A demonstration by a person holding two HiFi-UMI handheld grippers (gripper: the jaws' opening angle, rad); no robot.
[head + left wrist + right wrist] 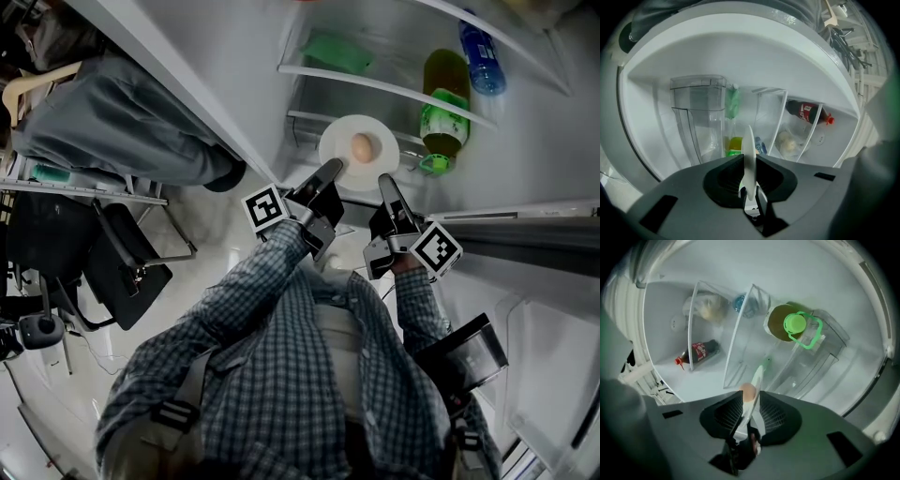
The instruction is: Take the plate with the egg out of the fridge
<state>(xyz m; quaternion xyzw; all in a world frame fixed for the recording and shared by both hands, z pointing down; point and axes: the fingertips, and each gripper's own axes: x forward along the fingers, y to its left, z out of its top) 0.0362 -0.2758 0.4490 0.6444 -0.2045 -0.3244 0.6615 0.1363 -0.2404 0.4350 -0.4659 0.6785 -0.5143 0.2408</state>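
Observation:
A white plate [349,141] with a brown egg [362,147] on it hovers in front of the open fridge's shelves. My left gripper [331,170] is shut on the plate's near left rim, and my right gripper [385,181] is shut on its near right rim. In the left gripper view the plate [749,157] stands edge-on, pinched between the dark pads of the gripper [750,177]. In the right gripper view the plate [756,383] is likewise edge-on in the gripper [748,412], with the egg [747,392] showing just above the jaws.
Fridge shelves [375,84] hold a yellow-green juice bottle [444,111], a blue bottle [482,56] and a green packet [337,52]. A cola bottle [806,112] lies on a shelf. A person in grey trousers [122,127] sits at left, beside a black chair [122,267].

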